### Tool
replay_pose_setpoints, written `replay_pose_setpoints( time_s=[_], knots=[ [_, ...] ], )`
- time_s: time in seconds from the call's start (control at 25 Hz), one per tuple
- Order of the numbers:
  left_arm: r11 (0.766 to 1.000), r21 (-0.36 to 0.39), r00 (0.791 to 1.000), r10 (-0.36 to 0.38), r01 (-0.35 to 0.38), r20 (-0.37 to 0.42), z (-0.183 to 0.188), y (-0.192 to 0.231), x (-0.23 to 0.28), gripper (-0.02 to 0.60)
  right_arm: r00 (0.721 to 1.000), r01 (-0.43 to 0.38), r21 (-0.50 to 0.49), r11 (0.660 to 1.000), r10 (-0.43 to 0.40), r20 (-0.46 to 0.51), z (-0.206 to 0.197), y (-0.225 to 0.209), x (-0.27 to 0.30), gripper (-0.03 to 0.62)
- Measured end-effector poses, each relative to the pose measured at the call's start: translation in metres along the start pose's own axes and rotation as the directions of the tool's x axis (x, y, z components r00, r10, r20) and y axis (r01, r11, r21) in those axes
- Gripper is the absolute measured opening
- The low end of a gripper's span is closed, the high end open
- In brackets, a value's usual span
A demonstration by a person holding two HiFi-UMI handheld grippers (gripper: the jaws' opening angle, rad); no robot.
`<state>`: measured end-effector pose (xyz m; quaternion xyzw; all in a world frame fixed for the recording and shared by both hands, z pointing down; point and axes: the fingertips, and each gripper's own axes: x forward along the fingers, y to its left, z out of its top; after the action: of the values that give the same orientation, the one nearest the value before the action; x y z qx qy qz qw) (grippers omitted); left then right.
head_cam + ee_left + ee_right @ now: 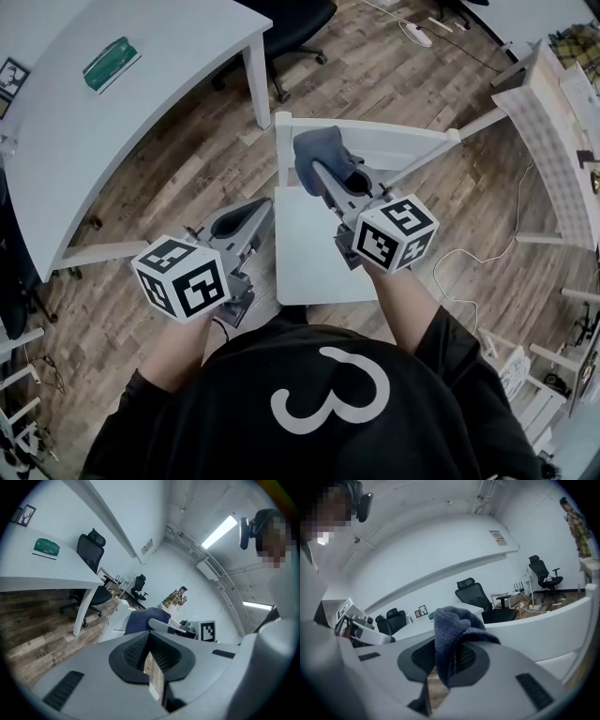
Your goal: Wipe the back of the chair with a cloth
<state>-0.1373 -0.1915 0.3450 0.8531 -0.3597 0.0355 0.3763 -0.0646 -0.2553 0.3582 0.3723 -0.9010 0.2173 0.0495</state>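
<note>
Gripping cloth in clamped right gripper | cloth at chair back left end | left gripper closed, empty, nearer.

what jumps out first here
A blue-grey cloth pinched in the right gripper, up against the left end of the white chair back, mid-frame in the head view. Next comes the left gripper, shut on nothing, hanging beside the seat's left edge over the wood floor.
</note>
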Motion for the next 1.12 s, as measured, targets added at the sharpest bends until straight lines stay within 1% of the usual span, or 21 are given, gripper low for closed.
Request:
replay_pose_setpoints(
  time_s=[0.16,0.28,0.56,0.72,0.88,1.12],
  knots=[
    [1.0,0.003,1.0,0.011,-0.011,0.0,-0.002,0.007,-0.001,0.014,0.999,0.035,-0.013,0.999,-0.035,-0.005,-0.007,-0.008,0.017,0.049],
    [1.0,-0.009,1.0,0.016,-0.016,0.001,-0.005,0.012,-0.003,0.014,0.998,0.063,-0.022,0.998,-0.064,-0.022,-0.013,-0.015,0.029,0.048],
    [0.999,-0.013,0.999,0.035,-0.034,0.001,-0.012,0.023,-0.014,0.014,0.992,0.115,0.017,0.993,-0.114,-0.048,-0.02,-0.03,0.05,0.049],
    [0.999,-0.029,0.999,0.045,-0.044,0.009,-0.016,0.03,-0.02,0.014,0.989,0.139,0.004,0.99,-0.138,-0.047,-0.019,-0.031,0.056,0.048],
    [0.999,-0.02,0.999,0.037,-0.037,0.007,-0.018,0.03,-0.025,0.014,0.984,0.163,-0.023,0.986,-0.164,-0.063,-0.022,-0.031,0.059,0.049],
    [0.999,-0.022,1.0,0.026,-0.026,0.005,-0.025,0.027,-0.025,0.014,0.98,0.171,-0.065,0.983,-0.177,-0.089,-0.021,-0.033,0.058,0.048]
  ],
)
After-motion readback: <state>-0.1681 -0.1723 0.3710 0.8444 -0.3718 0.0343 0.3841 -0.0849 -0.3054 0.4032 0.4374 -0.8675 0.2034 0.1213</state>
